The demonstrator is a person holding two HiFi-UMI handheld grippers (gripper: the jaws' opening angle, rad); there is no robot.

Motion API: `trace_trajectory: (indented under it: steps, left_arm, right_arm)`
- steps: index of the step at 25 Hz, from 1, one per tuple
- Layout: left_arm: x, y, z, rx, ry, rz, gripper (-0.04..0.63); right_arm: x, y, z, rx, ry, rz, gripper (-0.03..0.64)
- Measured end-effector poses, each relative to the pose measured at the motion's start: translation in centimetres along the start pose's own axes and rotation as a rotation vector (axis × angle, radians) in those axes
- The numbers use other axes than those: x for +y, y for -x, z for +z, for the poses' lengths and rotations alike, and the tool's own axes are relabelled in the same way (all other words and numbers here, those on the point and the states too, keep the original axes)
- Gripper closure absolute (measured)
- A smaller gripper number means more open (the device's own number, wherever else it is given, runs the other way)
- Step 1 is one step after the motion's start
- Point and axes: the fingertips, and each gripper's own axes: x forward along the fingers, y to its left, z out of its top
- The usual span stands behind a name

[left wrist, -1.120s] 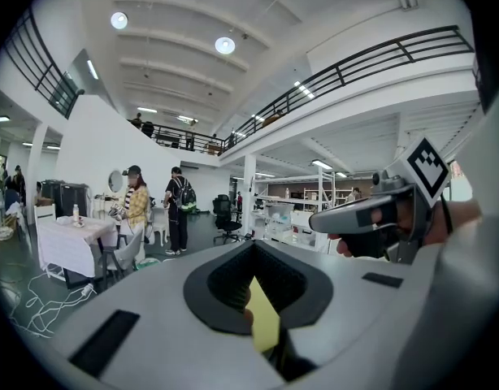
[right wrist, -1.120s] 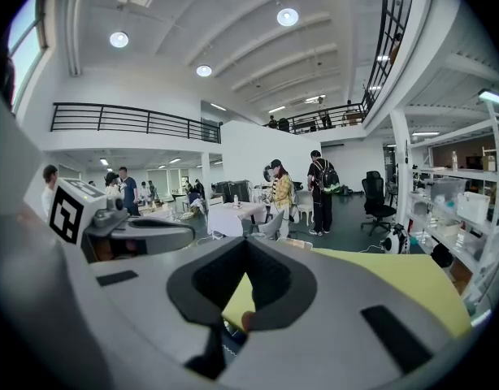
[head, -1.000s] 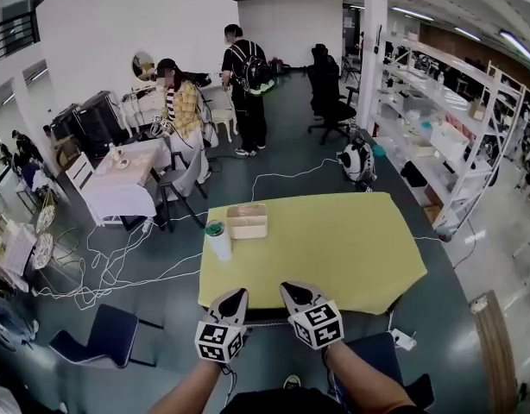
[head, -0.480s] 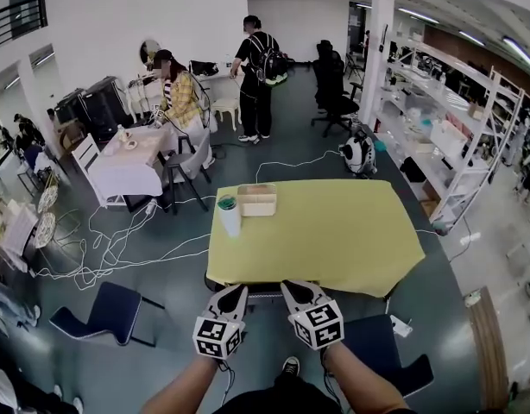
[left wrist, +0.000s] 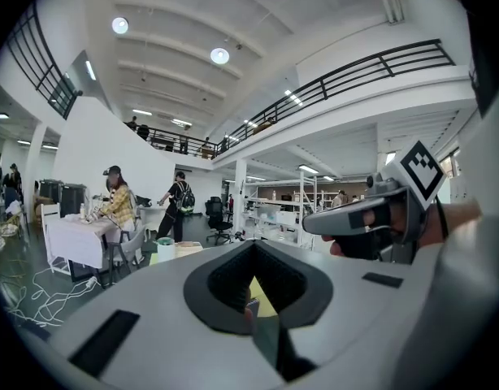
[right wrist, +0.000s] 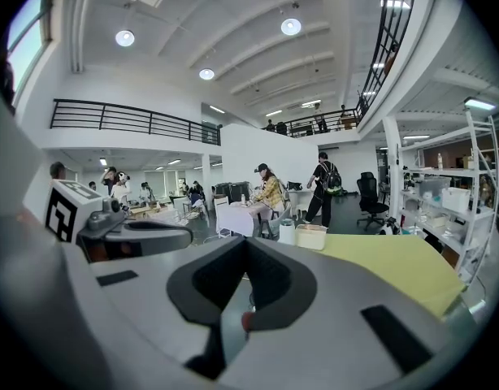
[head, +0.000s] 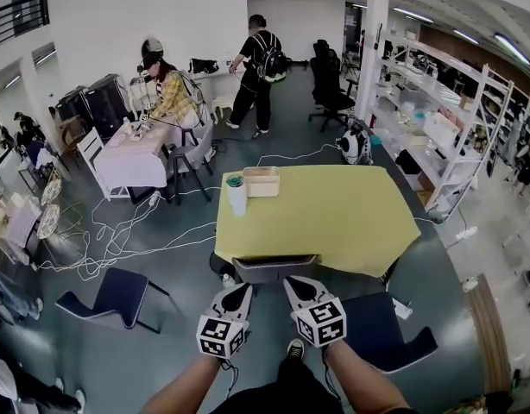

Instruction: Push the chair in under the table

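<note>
A table under a yellow cloth (head: 334,231) stands in the middle of the head view. A grey chair back (head: 274,268) sits at its near edge, with the seat hidden below. My left gripper (head: 241,290) and right gripper (head: 293,284) are side by side on the near edge of that back, both shut on it. In the left gripper view the left gripper (left wrist: 253,311) has closed jaws, with a grey strip pinched between them and yellow cloth (left wrist: 260,293) beyond. The right gripper (right wrist: 243,319) in its own view looks the same, with the table (right wrist: 396,266) ahead to the right.
On the table's far left corner stand a white cup with a green lid (head: 236,195) and a beige box (head: 261,181). One blue chair (head: 118,296) stands at left and another (head: 381,330) close at right. Cables (head: 110,240) trail over the floor. People work at tables behind, and shelves line the right.
The table has drawn away from me. The grey chair back has come out from under its near edge together with both grippers. Both stay shut.
</note>
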Motion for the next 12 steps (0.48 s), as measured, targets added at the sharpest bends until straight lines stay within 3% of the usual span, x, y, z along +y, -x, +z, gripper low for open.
trace_trajectory:
  steps: [12]
  left_arm:
    - [-5.0, 14.0, -2.3, -0.01, 0.015, -0.013, 0.586]
  right_arm:
    - [11.6, 9.7, -3.0, -0.002, 0.005, -0.025, 0.603]
